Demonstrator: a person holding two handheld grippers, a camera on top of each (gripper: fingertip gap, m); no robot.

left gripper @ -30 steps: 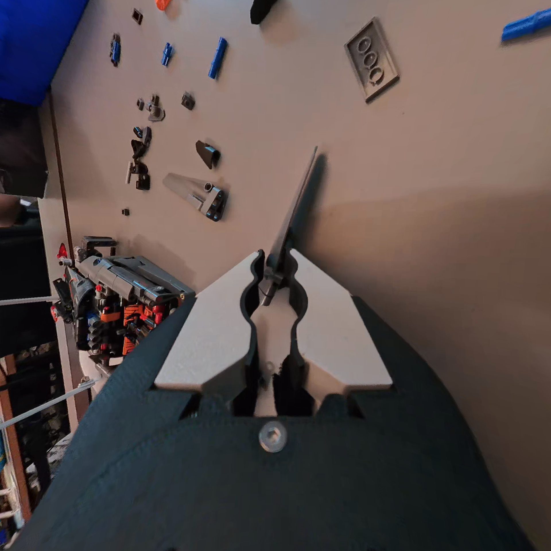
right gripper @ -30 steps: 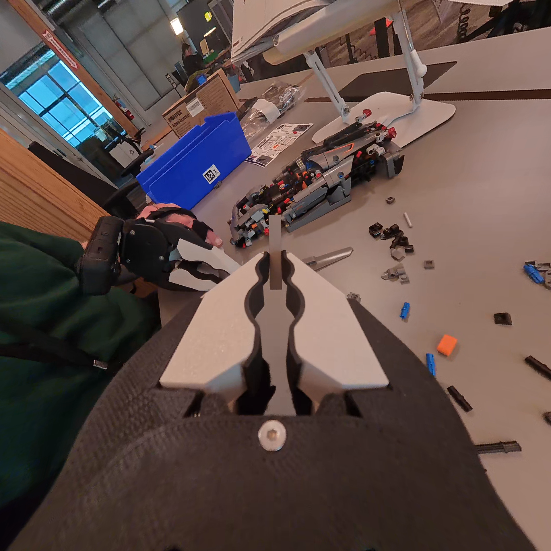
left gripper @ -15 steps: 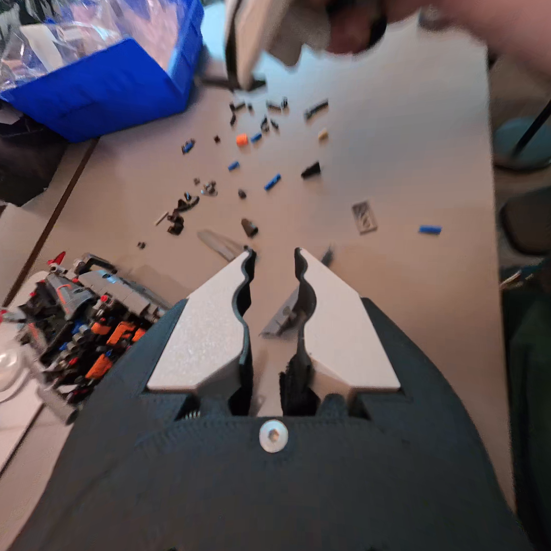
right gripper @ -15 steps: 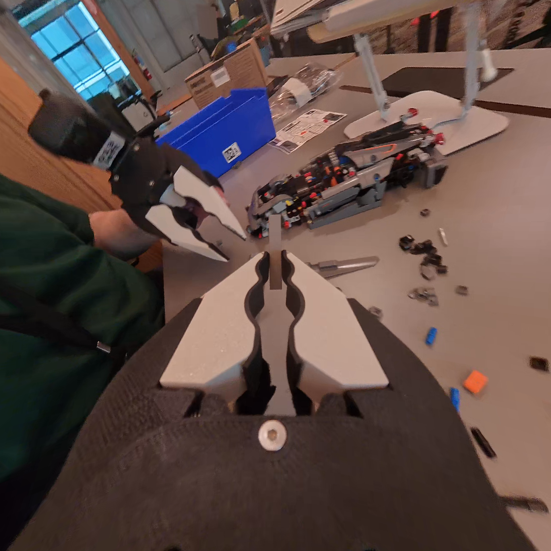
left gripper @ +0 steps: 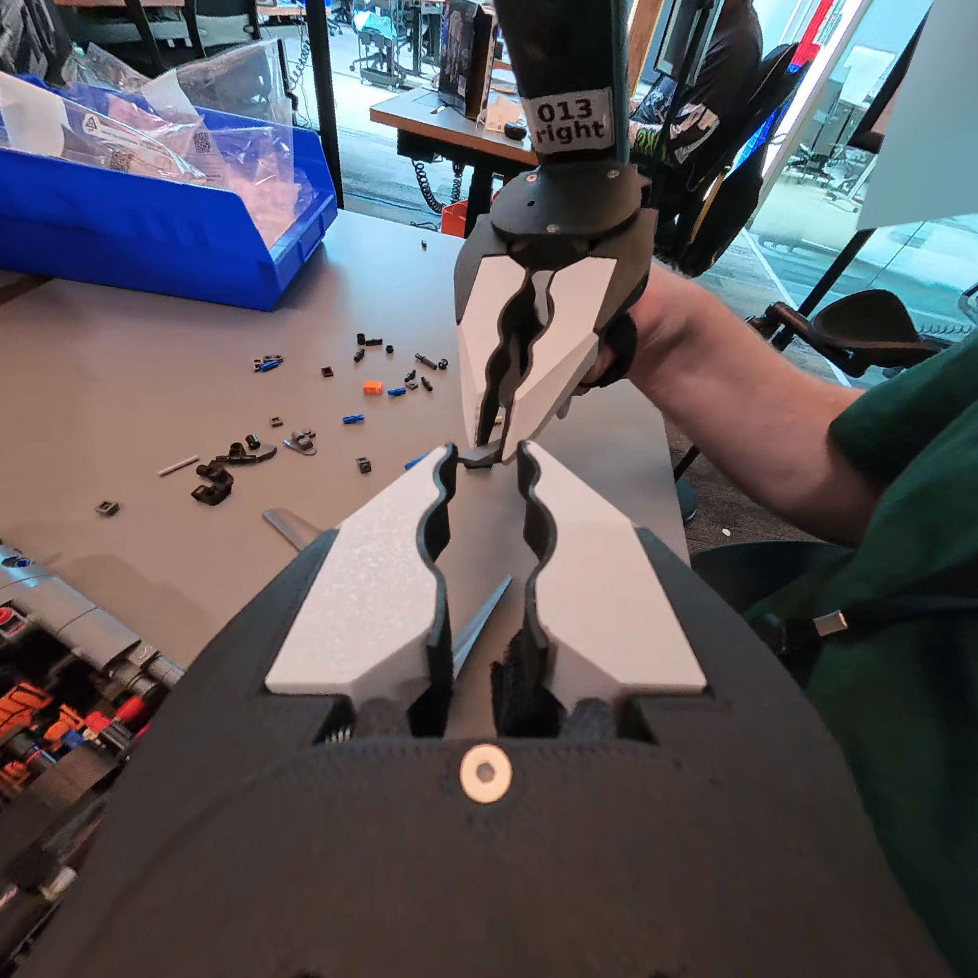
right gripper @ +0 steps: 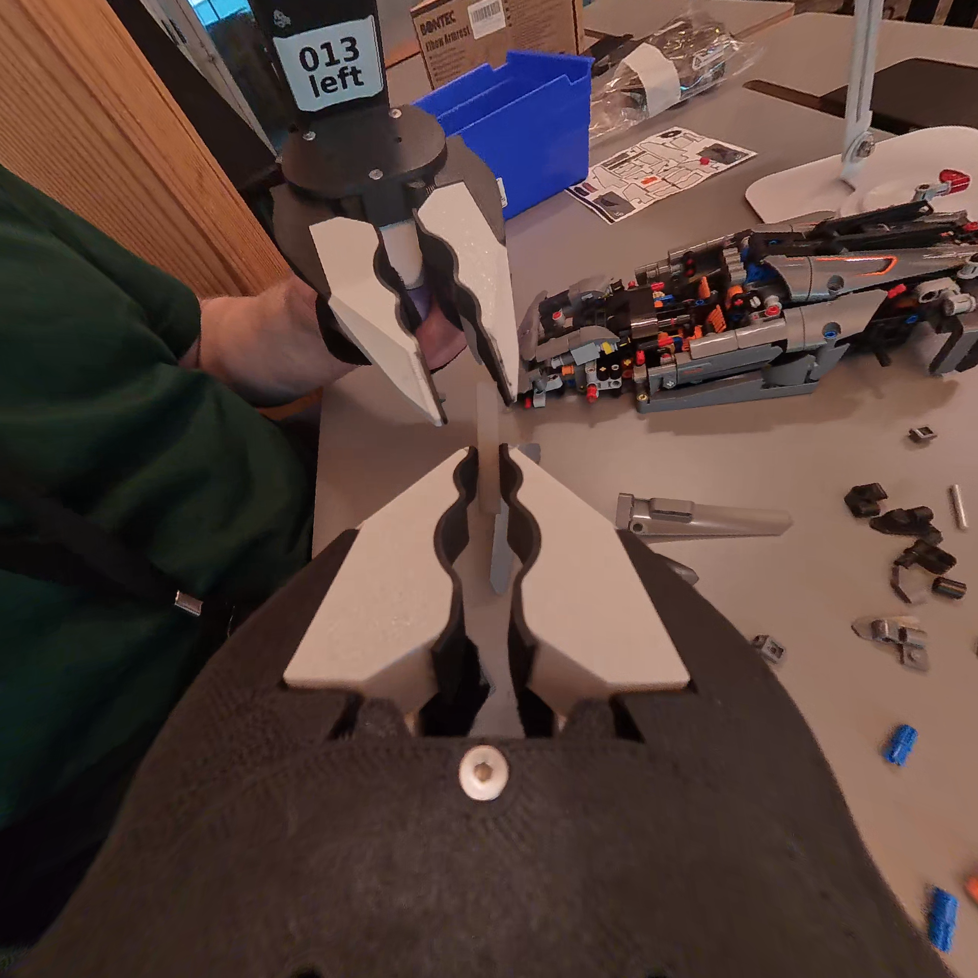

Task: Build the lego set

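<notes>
In the left wrist view my left gripper (left gripper: 487, 454) is open and empty above the table. My right gripper (left gripper: 491, 442) points down between its tips, shut on a small grey piece (left gripper: 479, 456). A grey wedge panel (left gripper: 479, 619) lies on the table under my left fingers. In the right wrist view my right gripper (right gripper: 486, 450) is shut on the thin grey piece (right gripper: 487, 423), which stands up towards the open left gripper (right gripper: 473, 410). The wedge panel (right gripper: 500, 555) lies below. The part-built grey, black and orange model (right gripper: 741, 328) sits to the right and also shows in the left wrist view (left gripper: 63, 688).
A second grey wedge panel (right gripper: 704, 518) lies right of my right gripper. Loose small parts (left gripper: 370, 386) are scattered mid-table. A blue bin (left gripper: 159, 233) with plastic bags stands at the back left. An instruction sheet (right gripper: 661, 169) and a white stand base (right gripper: 847, 185) lie behind the model. My left and right fingertips are right by each other.
My left gripper opened and let go of the grey wedge panel, which now lies on the table. It then turned to face the right gripper, which brought its piece between the left fingertips.
</notes>
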